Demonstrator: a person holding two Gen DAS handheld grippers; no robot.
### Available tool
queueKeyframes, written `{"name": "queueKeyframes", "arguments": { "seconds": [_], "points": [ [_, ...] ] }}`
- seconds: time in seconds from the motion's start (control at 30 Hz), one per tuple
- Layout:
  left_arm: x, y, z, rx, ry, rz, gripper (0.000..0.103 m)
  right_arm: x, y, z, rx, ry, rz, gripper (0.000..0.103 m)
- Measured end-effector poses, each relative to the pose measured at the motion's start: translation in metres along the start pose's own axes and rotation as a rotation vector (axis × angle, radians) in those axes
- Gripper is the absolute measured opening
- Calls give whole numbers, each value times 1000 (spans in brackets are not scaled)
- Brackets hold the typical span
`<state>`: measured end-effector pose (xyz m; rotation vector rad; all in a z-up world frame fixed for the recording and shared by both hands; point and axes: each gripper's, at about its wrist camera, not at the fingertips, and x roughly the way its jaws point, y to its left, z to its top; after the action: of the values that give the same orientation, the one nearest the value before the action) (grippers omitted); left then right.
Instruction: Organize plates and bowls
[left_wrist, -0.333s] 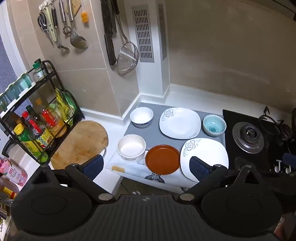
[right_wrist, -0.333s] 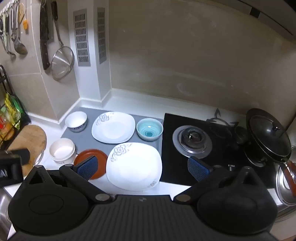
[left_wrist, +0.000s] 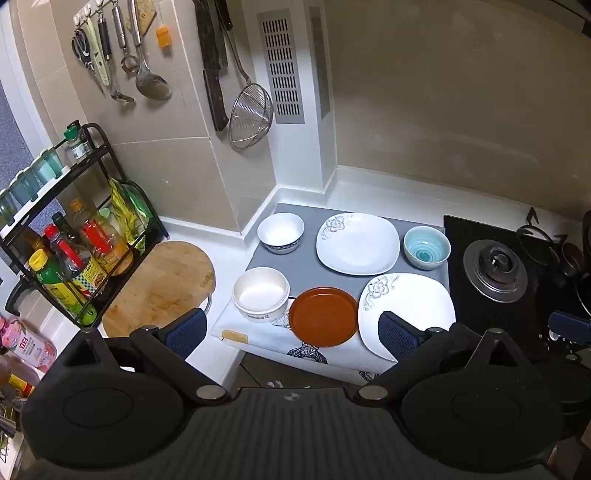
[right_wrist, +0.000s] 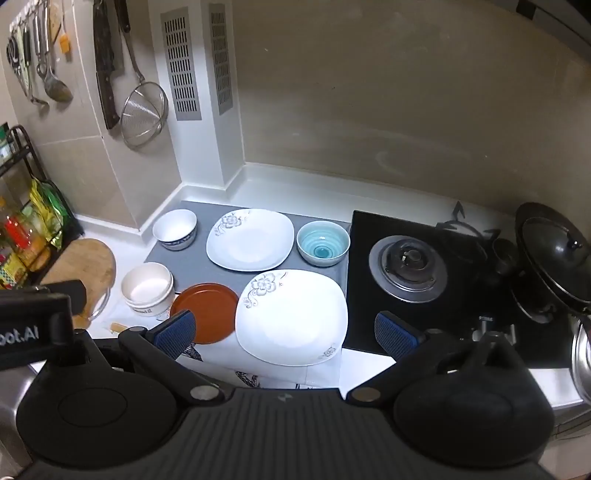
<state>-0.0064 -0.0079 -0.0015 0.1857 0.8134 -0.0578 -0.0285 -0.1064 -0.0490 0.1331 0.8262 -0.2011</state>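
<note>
On a grey mat (left_wrist: 295, 264) (right_wrist: 192, 264) lie two white square plates with flower prints, the far one (left_wrist: 357, 243) (right_wrist: 250, 239) and the near one (left_wrist: 408, 308) (right_wrist: 291, 317). A brown round plate (left_wrist: 323, 316) (right_wrist: 205, 312) sits left of the near plate. A white bowl with a blue band (left_wrist: 280, 232) (right_wrist: 174, 229), a cream bowl (left_wrist: 261, 299) (right_wrist: 147, 290) and a teal bowl (left_wrist: 426, 247) (right_wrist: 323, 243) stand around them. My left gripper (left_wrist: 291, 332) is open and empty, high above the mat's front edge. My right gripper (right_wrist: 284, 332) is open and empty, above the near plate.
A gas stove (right_wrist: 406, 269) (left_wrist: 495, 266) lies right of the mat, with a lidded black wok (right_wrist: 550, 254) beyond it. A round wooden board (left_wrist: 159, 288) and a bottle rack (left_wrist: 74, 236) stand left. Utensils, a knife and a strainer (left_wrist: 251, 118) hang on the wall.
</note>
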Motion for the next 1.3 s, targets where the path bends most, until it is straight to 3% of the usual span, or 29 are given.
{"name": "queueKeyframes", "arguments": {
  "seconds": [0.23, 1.3],
  "points": [
    [-4, -6, 2, 10, -8, 15, 99, 5, -26, 9, 5, 5, 7, 103],
    [-4, -17, 6, 23, 14, 30, 99, 11, -33, 10, -12, 11, 17, 103]
  ]
}}
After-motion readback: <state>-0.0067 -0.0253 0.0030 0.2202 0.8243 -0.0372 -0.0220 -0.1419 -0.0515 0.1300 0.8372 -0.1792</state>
